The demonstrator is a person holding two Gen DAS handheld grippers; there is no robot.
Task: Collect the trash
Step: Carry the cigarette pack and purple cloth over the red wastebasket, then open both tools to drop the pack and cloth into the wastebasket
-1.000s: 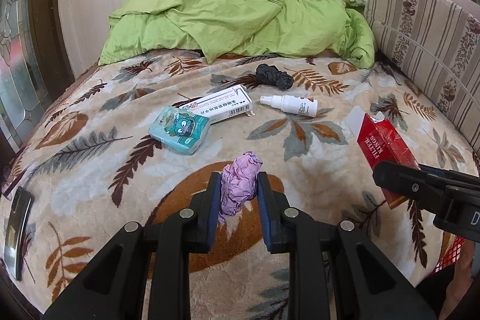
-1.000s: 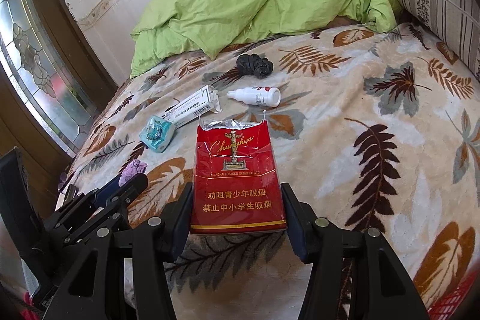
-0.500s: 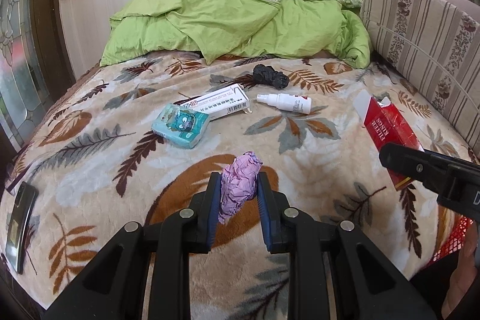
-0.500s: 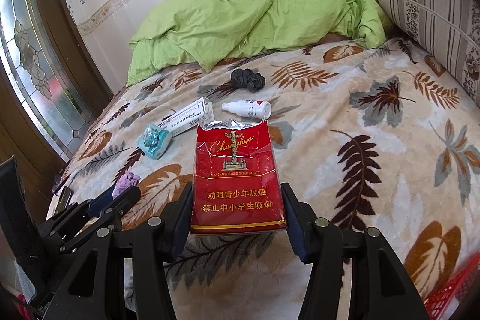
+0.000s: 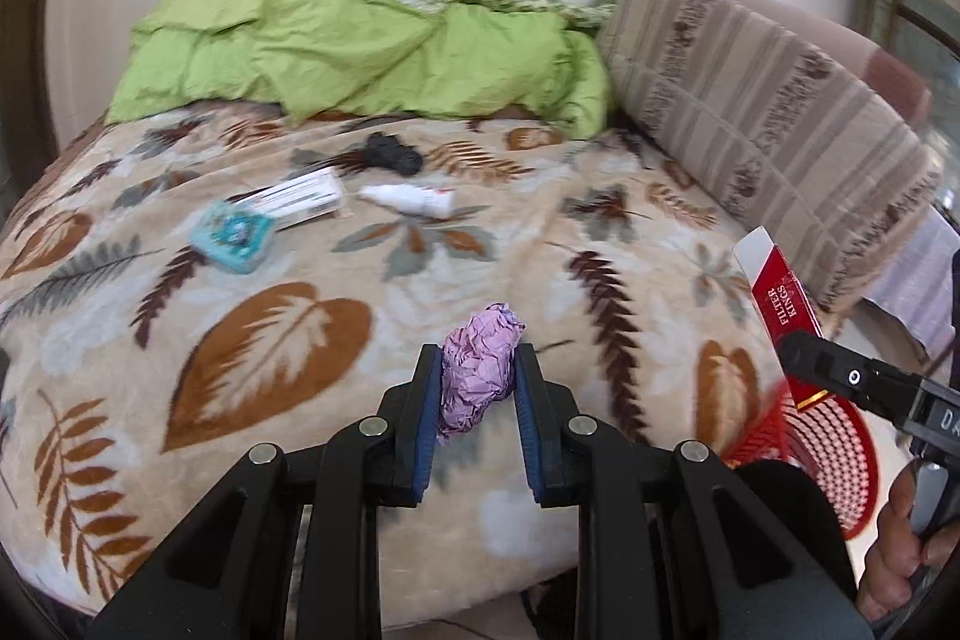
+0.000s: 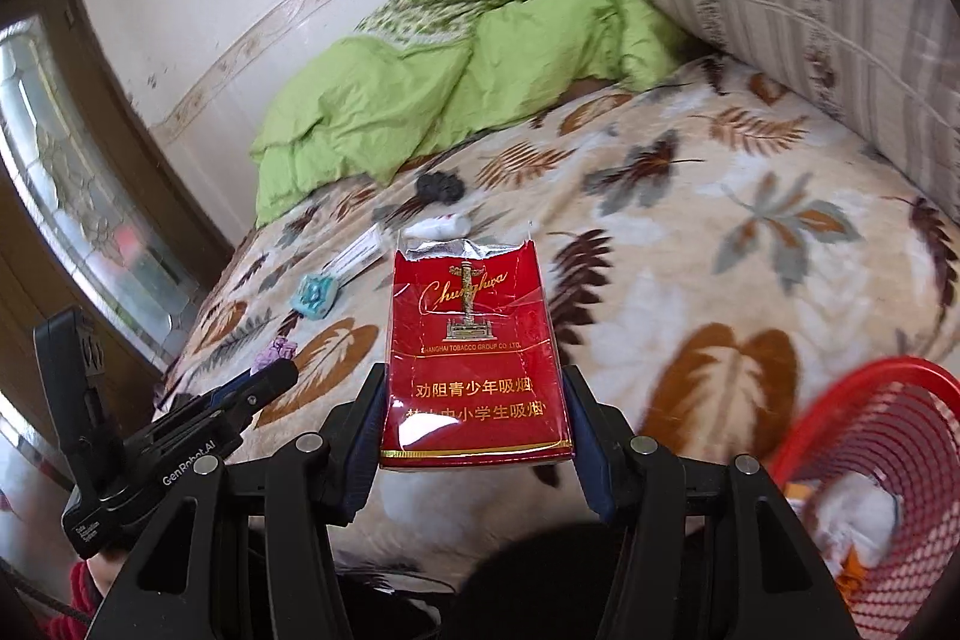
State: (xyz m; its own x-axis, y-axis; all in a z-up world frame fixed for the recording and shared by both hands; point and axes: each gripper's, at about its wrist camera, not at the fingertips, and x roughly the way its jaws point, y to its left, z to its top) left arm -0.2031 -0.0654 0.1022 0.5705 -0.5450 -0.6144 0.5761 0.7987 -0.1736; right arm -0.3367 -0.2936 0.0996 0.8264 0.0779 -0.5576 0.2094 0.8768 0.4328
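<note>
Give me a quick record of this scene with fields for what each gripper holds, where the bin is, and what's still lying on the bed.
left gripper: shut on crumpled pink paper
right gripper: shut on red cigarette pack
bin: red mesh basket beside the bed, some trash already inside
on the blanket: teal packet, white box, white spray bottle, black wad
head of bed: green duvet

The left gripper (image 5: 478, 388) points downward with jaws clamped tight on something held, while the right gripper (image 6: 474, 418), at three o'clock of it, angles down too, jaws half-spread and gripping, a hand (image 5: 900, 538) behind.
</note>
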